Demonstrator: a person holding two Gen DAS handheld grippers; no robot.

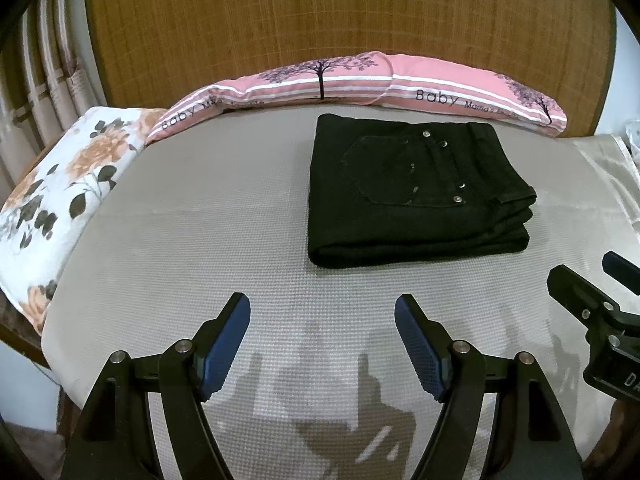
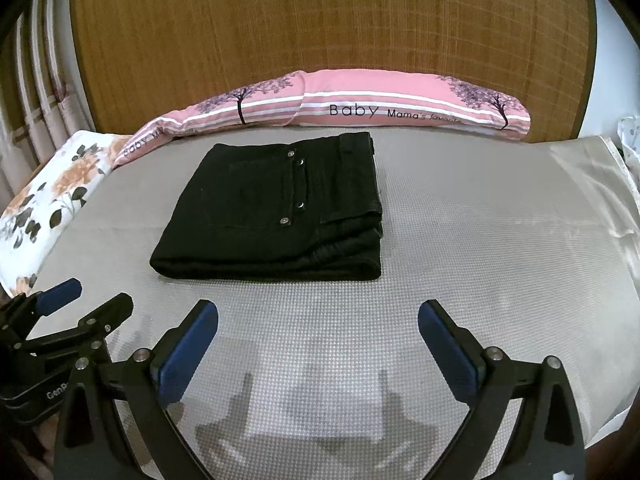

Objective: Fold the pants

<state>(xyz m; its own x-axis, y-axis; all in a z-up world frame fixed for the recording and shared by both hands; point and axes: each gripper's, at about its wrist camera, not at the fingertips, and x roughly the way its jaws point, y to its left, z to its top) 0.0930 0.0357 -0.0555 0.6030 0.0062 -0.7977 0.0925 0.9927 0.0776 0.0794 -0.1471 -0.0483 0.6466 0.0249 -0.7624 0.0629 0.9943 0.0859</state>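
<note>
Black pants [image 1: 416, 196] lie folded into a thick rectangular stack on the grey mat [image 1: 200, 240], back pocket and metal rivets facing up. In the right wrist view the same pants [image 2: 276, 216] rest ahead and slightly left. My left gripper [image 1: 322, 312] hovers open over the mat, well short of the pants, nothing between its blue pads. My right gripper [image 2: 318, 316] is likewise open and empty, a little short of the stack's near edge. Each gripper shows at the edge of the other's view: the right gripper [image 1: 592, 280] and the left gripper [image 2: 80, 300].
A long pink pillow [image 1: 360, 80] printed with trees lies along the wooden headboard [image 1: 320, 20] behind the pants. A floral pillow [image 1: 68, 184] sits at the left. Curtains [image 1: 44, 80] hang far left. Shiny pale fabric [image 2: 592, 184] covers the mat's right side.
</note>
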